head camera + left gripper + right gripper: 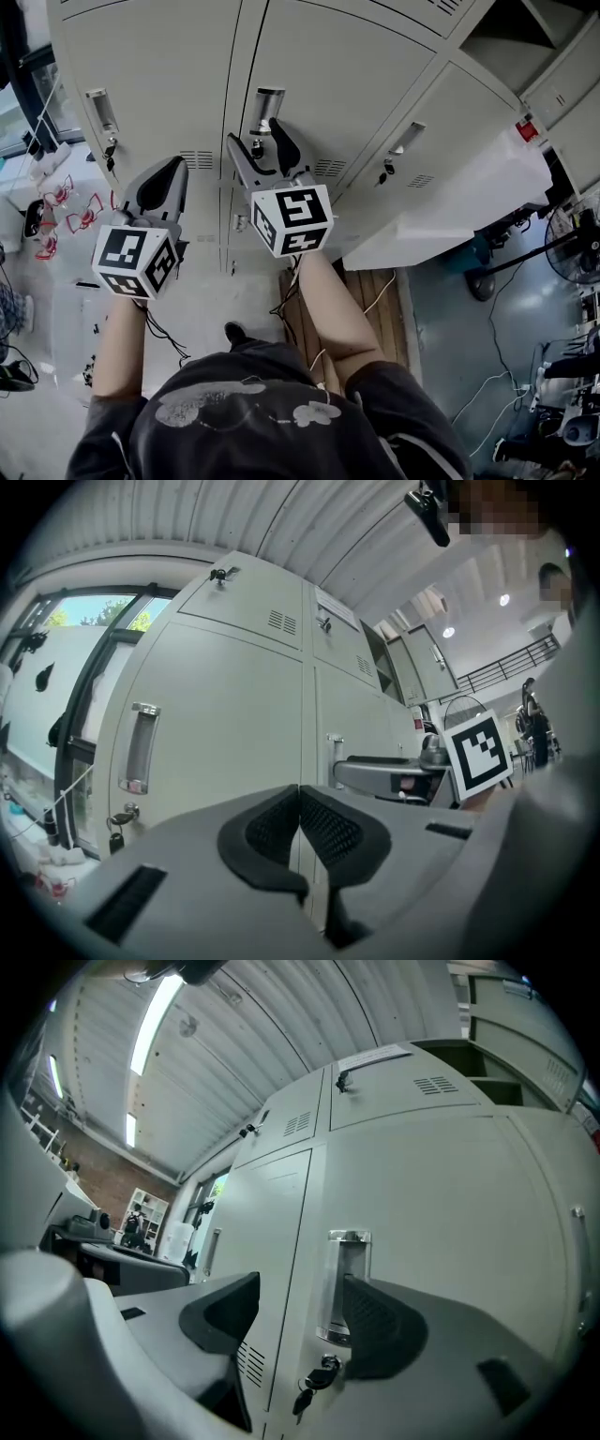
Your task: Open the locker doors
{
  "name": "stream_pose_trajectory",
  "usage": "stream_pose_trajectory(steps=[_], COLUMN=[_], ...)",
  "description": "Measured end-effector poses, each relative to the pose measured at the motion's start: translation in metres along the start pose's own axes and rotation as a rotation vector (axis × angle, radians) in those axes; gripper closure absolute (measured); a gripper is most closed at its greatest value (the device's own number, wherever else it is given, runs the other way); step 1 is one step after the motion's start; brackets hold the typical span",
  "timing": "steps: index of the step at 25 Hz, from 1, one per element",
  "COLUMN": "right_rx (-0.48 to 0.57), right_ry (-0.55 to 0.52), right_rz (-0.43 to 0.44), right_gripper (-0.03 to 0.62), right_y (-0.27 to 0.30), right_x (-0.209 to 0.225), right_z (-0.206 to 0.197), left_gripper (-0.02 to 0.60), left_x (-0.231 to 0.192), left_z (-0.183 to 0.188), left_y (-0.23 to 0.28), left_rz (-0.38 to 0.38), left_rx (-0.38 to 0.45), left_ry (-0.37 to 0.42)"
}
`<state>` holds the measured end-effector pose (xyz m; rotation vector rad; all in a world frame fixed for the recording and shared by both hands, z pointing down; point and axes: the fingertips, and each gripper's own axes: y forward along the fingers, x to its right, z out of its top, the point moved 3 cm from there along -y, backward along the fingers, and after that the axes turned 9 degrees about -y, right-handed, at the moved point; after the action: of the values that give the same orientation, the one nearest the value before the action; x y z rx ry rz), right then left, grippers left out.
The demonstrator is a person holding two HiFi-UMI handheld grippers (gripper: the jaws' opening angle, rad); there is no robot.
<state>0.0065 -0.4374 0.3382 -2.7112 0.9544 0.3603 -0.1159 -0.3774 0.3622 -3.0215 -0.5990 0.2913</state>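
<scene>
Workshop hall around you, with daylight from one side.
You stand over a grey floor (450,328), with a wooden board (384,323) lying flat on it just below you and loose cables (487,394) trailing across it to your right. A fan (572,248) stands at the far right edge. On your left a window (94,611) lets in daylight, with green leaves beyond it. Overhead runs a ribbed ceiling (234,1044), lit by a long strip light (155,1021) and, further off, small round lamps (504,600). A railing (511,663) crosses high up at the right. Far back in the right gripper view you can make out a brick wall (103,1162) with white shelves (145,1213) before it.
</scene>
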Motion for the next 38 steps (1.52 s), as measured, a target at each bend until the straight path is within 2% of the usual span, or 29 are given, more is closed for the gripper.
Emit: stream_pose_trajectory(steps=[13, 19, 25, 30, 38], right_rx=[-0.023, -0.013, -0.047, -0.067, -0.118], right_ry=[0.039, 0.058, 0.069, 0.065, 0.069], right_rz=[-0.08, -0.113, -0.092, -0.143, -0.286], right_gripper=[0.31, 0.312, 0.312, 0.313, 0.444], right_y=[0.044, 0.045, 0.042, 0.031, 0.004], right_x=[0.004, 0.006, 0.003, -0.003, -0.002], right_z=[-0.017, -0.017, -0.015, -0.011, -0.007], left_gripper=[0.572, 0.572, 0.572, 0.572, 0.572], left_x=[-0.026, -0.029, -0.023, -0.019, -0.008], left_z=[-0.007, -0.009, -0.01, -0.01, -0.011], left_y=[0.005, 0.006, 0.001, -0.008, -0.027], left_rz=[0.04, 0.044, 0.031, 0.023, 0.01], left_rx=[-0.006, -0.01, -0.016, -0.019, -0.032], left_ry=[-0.017, -0.033, -0.037, -0.039, -0.05])
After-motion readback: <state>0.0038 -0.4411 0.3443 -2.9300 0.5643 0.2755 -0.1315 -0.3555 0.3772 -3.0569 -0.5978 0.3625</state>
